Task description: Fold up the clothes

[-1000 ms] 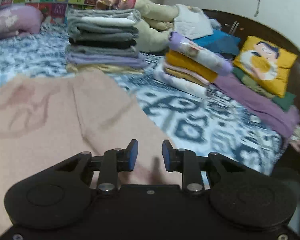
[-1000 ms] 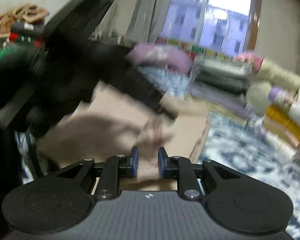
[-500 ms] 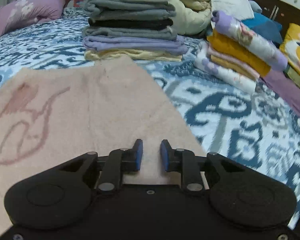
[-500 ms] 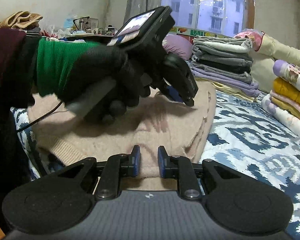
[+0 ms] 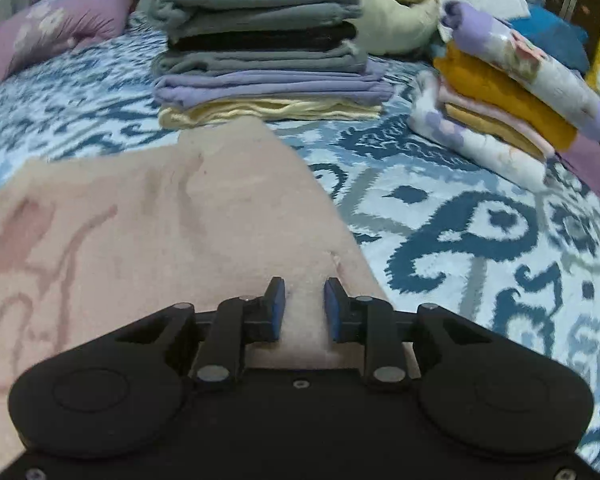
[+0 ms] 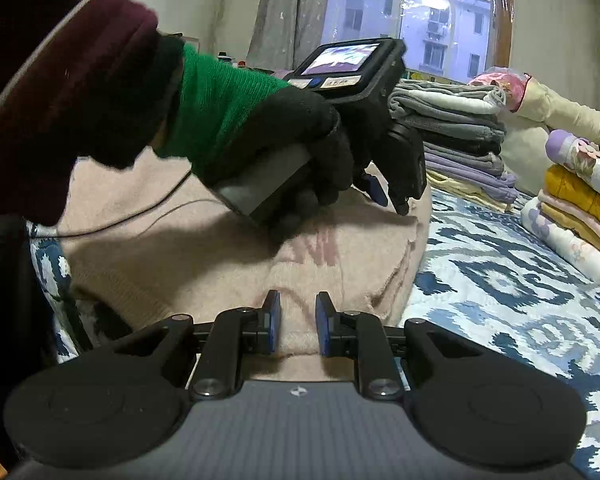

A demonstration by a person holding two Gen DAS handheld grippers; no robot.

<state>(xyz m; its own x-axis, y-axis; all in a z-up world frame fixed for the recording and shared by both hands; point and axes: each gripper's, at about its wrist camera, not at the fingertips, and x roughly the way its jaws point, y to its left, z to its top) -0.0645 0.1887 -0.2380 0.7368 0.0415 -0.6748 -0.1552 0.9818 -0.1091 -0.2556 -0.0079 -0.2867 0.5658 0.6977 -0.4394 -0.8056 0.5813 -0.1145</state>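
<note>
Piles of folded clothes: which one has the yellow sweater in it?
The leaning pile on the right has the mustard-yellow sweater, under a rolled floral piece. The taller pile is mostly grey and lilac.

Light: dim indoor; daylight from window (image 6: pixel 408 12), overexposed.
Shadow: soft, under gloved hand (image 6: pixel 300 152) on pink sweater (image 6: pixel 220 256).
Blur: slight, bedspread (image 5: pixel 480 240) pattern.
Distortion: fisheye bending at edges.

The sweater (image 5: pixel 172 216) is pale pink with a darker pink drawing at left; the bedspread (image 5: pixel 480 240) is white with blue swirls; the glove (image 6: pixel 284 140) is black and green.
</note>
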